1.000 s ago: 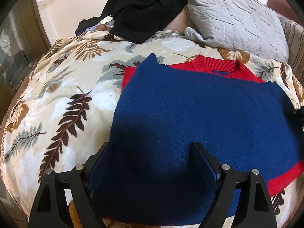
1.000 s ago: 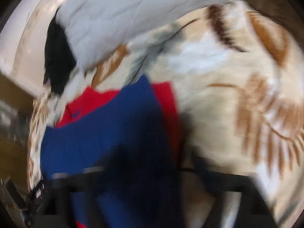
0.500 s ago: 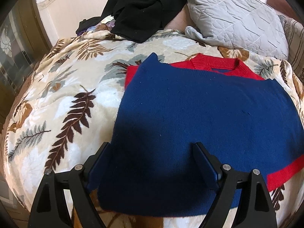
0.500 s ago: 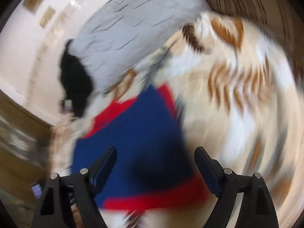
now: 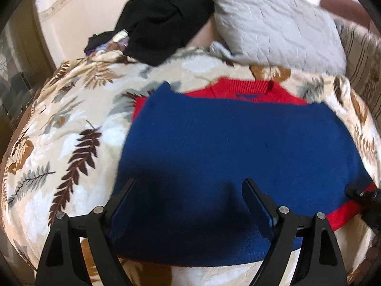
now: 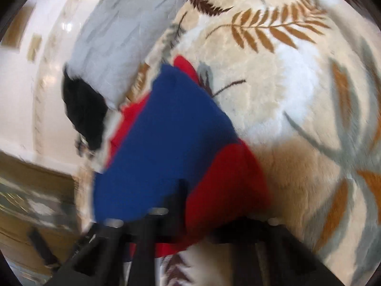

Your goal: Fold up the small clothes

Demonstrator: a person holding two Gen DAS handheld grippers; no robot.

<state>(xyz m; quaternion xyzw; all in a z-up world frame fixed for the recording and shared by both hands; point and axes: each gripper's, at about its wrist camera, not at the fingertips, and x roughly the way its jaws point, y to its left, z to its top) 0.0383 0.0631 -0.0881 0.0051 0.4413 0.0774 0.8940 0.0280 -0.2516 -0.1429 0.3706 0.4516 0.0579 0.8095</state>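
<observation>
A small blue sweater with red trim (image 5: 238, 147) lies partly folded on a leaf-patterned blanket (image 5: 71, 128). Its red collar points to the far side. My left gripper (image 5: 190, 205) is open and empty, hovering over the sweater's near edge. My right gripper (image 6: 200, 205) is blurred; it sits at the sweater's red hem corner (image 6: 221, 178), and cloth covers where its fingers meet. Part of the right gripper shows in the left wrist view (image 5: 364, 197) at the sweater's right corner.
A grey quilted pillow (image 5: 273, 21) and a heap of black clothes (image 5: 162, 16) lie at the far side of the bed. A white wall is behind them. The bed edge drops off at the left.
My right gripper has swung down from open above the bed onto the sweater's red hem corner. My left gripper has pulled back slightly and stays open.
</observation>
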